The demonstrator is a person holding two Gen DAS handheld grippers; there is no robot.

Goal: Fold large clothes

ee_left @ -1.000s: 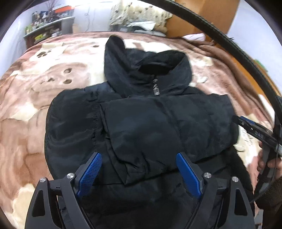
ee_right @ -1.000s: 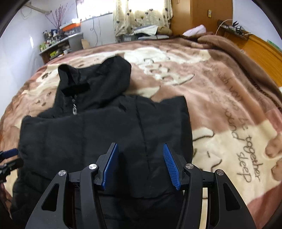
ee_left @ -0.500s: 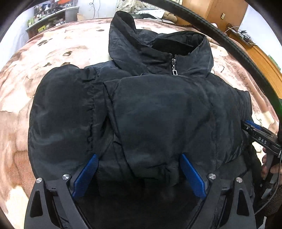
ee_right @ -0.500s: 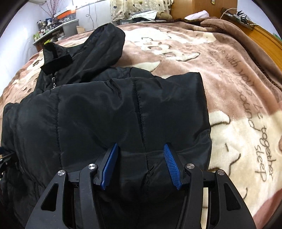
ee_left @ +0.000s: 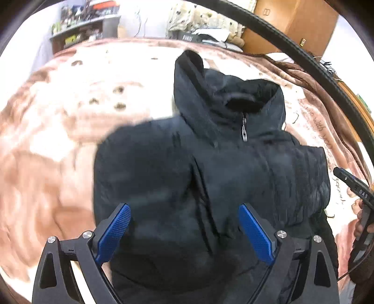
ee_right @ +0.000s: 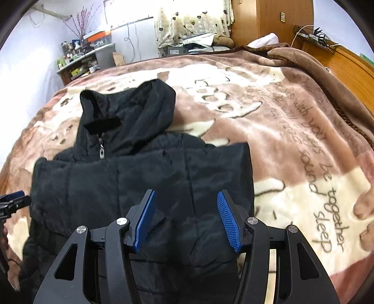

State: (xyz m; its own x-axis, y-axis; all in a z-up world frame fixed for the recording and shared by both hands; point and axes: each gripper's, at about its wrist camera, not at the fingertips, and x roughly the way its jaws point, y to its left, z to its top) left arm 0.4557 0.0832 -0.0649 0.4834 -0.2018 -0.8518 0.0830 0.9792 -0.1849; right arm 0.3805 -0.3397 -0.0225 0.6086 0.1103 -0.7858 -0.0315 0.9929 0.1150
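Here, a black hooded puffer jacket (ee_right: 140, 182) is seen lying front-up on a brown-and-cream plush blanket (ee_right: 292, 140) spread over a bed, its hood (ee_right: 149, 112) pointing away from both cameras and its sleeves folded in across the chest. Only in the right wrist view is the room shown sharply: a heart-print curtain (ee_right: 191, 23), a cluttered shelf (ee_right: 81, 60) at the far left, a wooden wardrobe (ee_right: 268, 21), and script printed on the blanket to the right of the jacket. The left wrist view is motion-blurred on its left half; what it alone shows is a thick black cable (ee_left: 303, 56) arcing across the top right, the open collar with the zipper pull (ee_left: 244, 131) seen head-on, and part of a hand (ee_left: 362, 222) gripping the other tool at the right edge. The left gripper (ee_left: 184, 224) is held with its blue pads (ee_left: 114, 231) spread wide; the folded sleeve and lower body of the jacket lie between and below them, and no pad is seen pressing on the cloth. The right gripper (ee_right: 187, 217) is held partly open over the jacket's lower right portion; a quilted seam runs between its pads (ee_right: 228, 222), which stand clear of the fabric on both sides. In the right wrist view the tip of the left gripper appears at the far left edge, just beside the jacket's side.
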